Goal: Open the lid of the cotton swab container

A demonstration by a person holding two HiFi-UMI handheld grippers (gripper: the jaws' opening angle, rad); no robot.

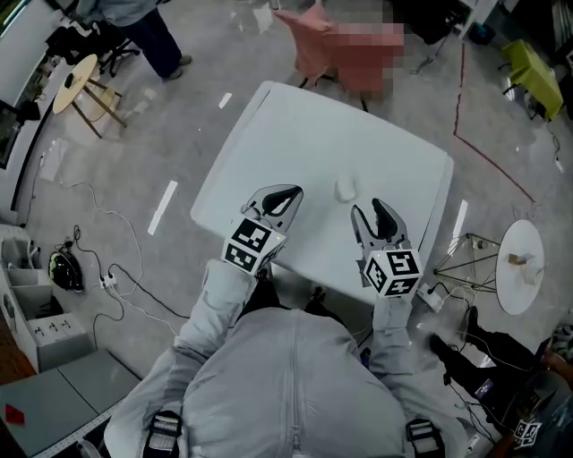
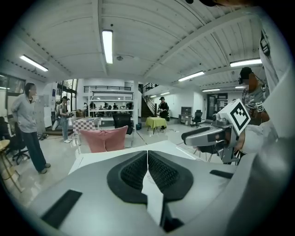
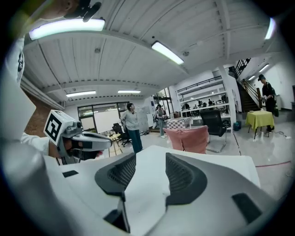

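In the head view, the cotton swab container (image 1: 345, 189) is a small white object standing on the white table (image 1: 269, 143), with its lid down. My left gripper (image 1: 288, 191) hovers over the table's near edge, left of the container and apart from it. Its jaws are shut with nothing between them, as the left gripper view (image 2: 147, 154) confirms. My right gripper (image 1: 369, 207) is just below and right of the container, not touching it, jaws open and empty (image 3: 150, 159). Neither gripper view shows the container.
A pink chair (image 1: 336, 45) stands at the table's far side. A person (image 1: 143, 27) and a round wooden stool (image 1: 76, 85) are at the upper left. A small round white stand (image 1: 519, 264) and floor cables lie to the right. Boxes sit at the lower left.
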